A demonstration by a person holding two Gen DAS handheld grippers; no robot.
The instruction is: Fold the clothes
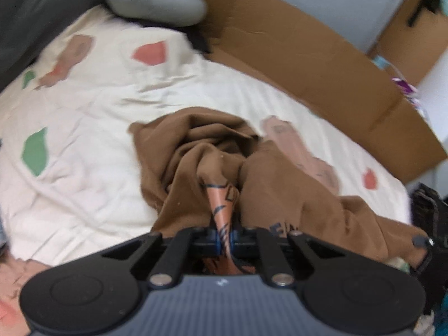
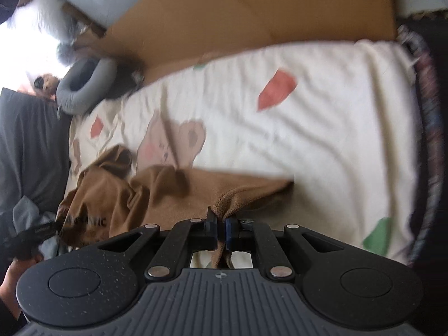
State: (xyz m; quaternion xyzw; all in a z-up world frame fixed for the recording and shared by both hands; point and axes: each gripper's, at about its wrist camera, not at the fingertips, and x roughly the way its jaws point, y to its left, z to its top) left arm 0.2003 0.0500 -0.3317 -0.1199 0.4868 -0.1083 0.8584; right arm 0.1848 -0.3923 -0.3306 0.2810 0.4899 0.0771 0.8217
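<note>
Brown garment (image 1: 193, 151) on patterned bedsheet (image 1: 84, 196) — pinched by both hand-held grippers

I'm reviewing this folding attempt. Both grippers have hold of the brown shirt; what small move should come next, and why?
Probably lift and draw the two apart. The left hand-held gripper and right hand-held gripper both pinch the brown shirt, which lies bunched on the bedsheet and needs spreading first.

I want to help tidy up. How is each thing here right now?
Brown shirt: crumpled, unfolded on the bedsheet.
Left gripper: shut on the shirt's printed part.
Right gripper: shut on the shirt's hem.
Cardboard box: flattened, lying beside the bed.
</note>
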